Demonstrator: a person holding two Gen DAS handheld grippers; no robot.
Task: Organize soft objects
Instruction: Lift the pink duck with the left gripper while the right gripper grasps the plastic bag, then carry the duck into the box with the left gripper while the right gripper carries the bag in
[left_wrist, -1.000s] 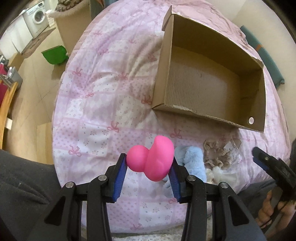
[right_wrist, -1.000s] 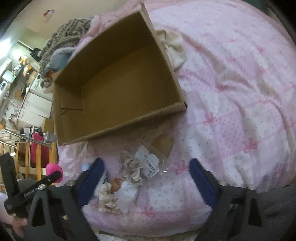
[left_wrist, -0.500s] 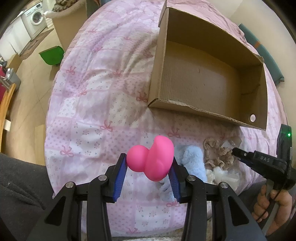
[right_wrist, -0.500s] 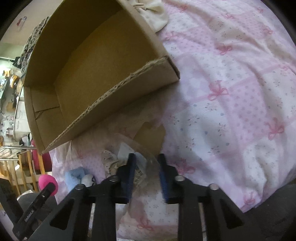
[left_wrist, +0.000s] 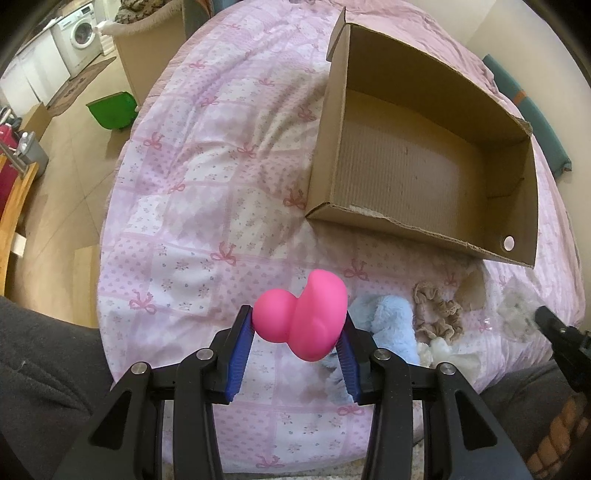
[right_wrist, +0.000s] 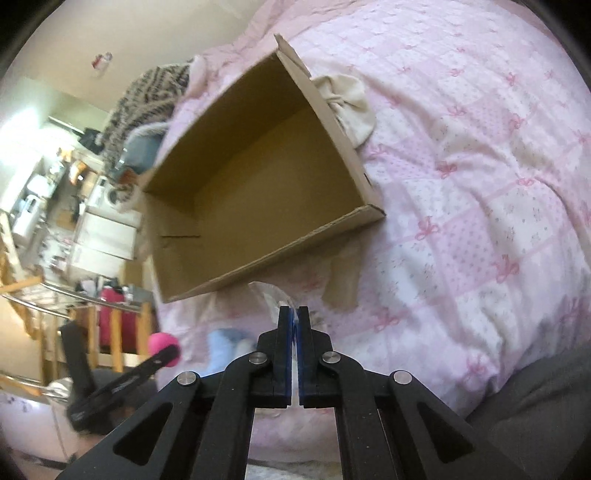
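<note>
The left gripper pinches a rounded pink rubber toy between its pads, short of the open brown cardboard box ahead. The right gripper is pressed together on a thin clear plastic packet at its fingertips; that slippery film could slide free mid-carry.

right gripper closed on clear plastic bag, lifted off bedspread
</note>
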